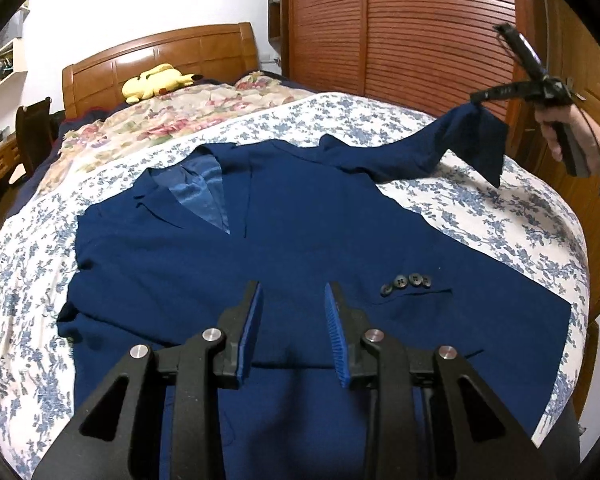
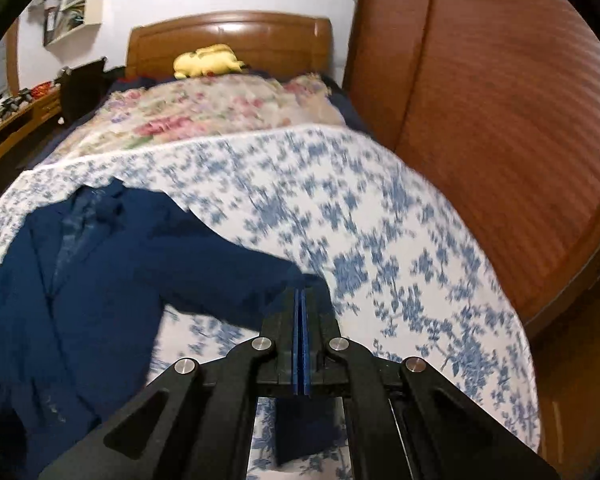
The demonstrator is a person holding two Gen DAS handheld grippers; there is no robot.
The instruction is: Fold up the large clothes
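Your navy suit jacket (image 1: 300, 240) lies face up on the blue-flowered bedspread (image 1: 480, 208), collar toward the far headboard (image 1: 160, 56), one cuff with four buttons (image 1: 406, 282) folded across its near right. Your right gripper (image 2: 301, 300) has its jaws pressed together on the end of the other sleeve (image 1: 476, 140), holding it raised off the bed at the far right. Your left gripper (image 1: 294, 320) hangs over the jacket's near hem, jaws partly apart with nothing between them.

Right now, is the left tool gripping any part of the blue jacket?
No: the left tool hovers over the blue jacket with its jaws apart and nothing between them.
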